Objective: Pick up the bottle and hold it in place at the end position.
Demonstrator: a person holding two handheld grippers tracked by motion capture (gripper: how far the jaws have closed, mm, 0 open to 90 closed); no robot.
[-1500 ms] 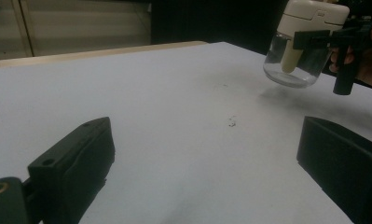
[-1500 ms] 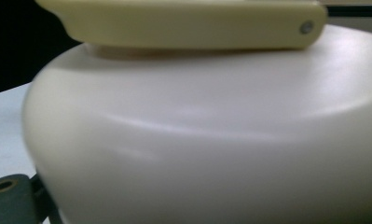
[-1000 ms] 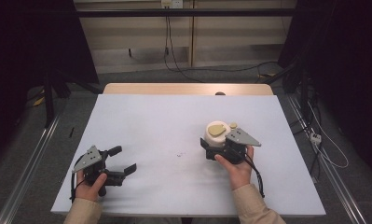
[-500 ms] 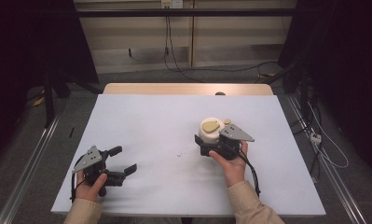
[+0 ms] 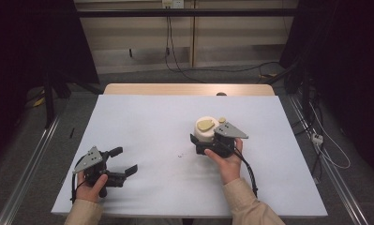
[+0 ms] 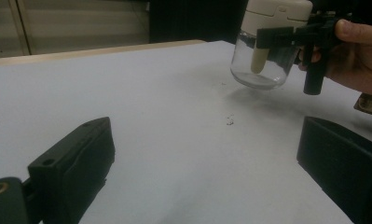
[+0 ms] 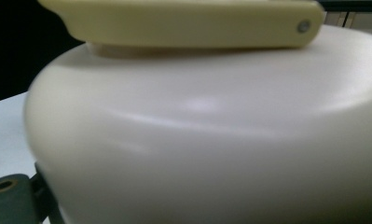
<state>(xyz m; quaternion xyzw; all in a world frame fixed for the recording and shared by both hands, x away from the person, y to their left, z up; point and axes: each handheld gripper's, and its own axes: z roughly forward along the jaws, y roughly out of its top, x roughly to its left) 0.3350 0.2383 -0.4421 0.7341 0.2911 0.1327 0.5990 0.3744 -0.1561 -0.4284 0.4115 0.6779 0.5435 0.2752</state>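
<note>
Right gripper (image 5: pixel 208 140) clamped on glass jar (image 6: pixel 260 65), cream lid (image 5: pixel 205 129), lifted off table (image 5: pixel 142 122). Left gripper (image 5: pixel 121 161) jaws wide apart, empty.

Clear glass jar (image 6: pixel 259 65), glossy cream lid (image 7: pixel 211 135)

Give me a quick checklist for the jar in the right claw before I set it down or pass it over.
1. Right claw closed on the clear glass jar with the cream lid: ok.
2. Jar clear of the white table: ok, a shadow lies under it in the left gripper view.
3. Lid seated: ok, its yellow flap lies flat.
4. Jar upright: not ok, slightly tilted.
5. Left claw open and free: ok, resting on the table.
6. Grip firmness: cannot tell.
</note>
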